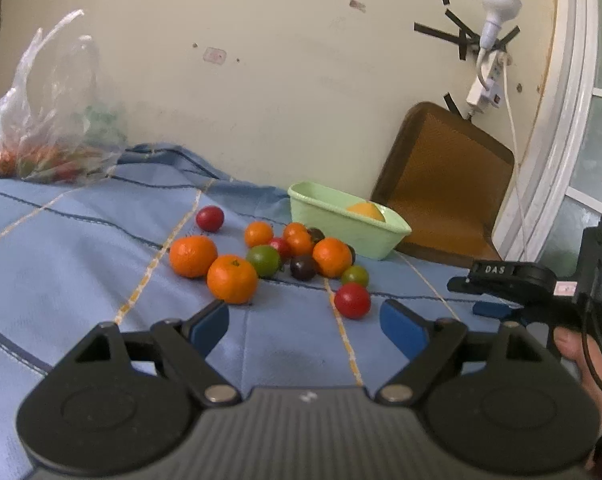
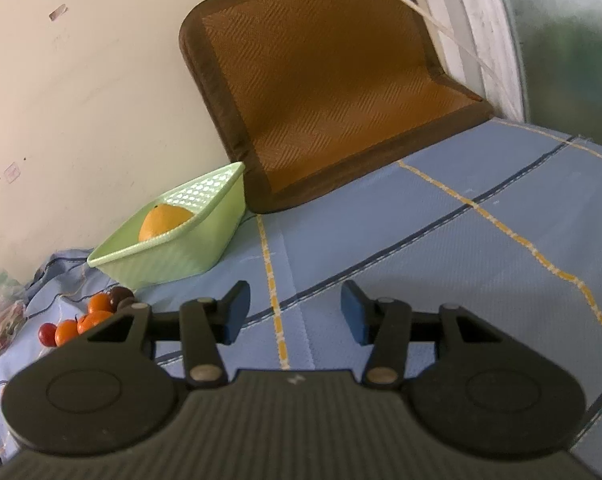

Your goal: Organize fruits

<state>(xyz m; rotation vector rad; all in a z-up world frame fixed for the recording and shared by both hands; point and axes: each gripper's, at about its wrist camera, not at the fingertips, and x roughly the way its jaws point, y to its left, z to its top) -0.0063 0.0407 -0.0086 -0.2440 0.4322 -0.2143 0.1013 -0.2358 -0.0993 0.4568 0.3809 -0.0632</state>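
Note:
A pile of fruit lies on the blue cloth: tangerines (image 1: 232, 279), a red tomato (image 1: 352, 300), a green one (image 1: 263, 260) and dark ones (image 1: 302, 267). Behind it stands a pale green basket (image 1: 333, 220) holding one orange fruit (image 1: 365, 211). My left gripper (image 1: 305, 322) is open just short of the pile, nothing between its blue pads. My right gripper (image 2: 295, 312) is open over bare cloth, right of the basket (image 2: 189, 256) and its orange fruit (image 2: 163, 222). The pile's edge (image 2: 97, 312) shows at the left of the right wrist view.
A clear plastic bag (image 1: 49, 136) with more produce sits at the back left against the wall. A brown woven mat (image 2: 325, 92) leans on the wall right of the basket. The right gripper's body and a hand (image 1: 573, 344) show at the right edge of the left wrist view.

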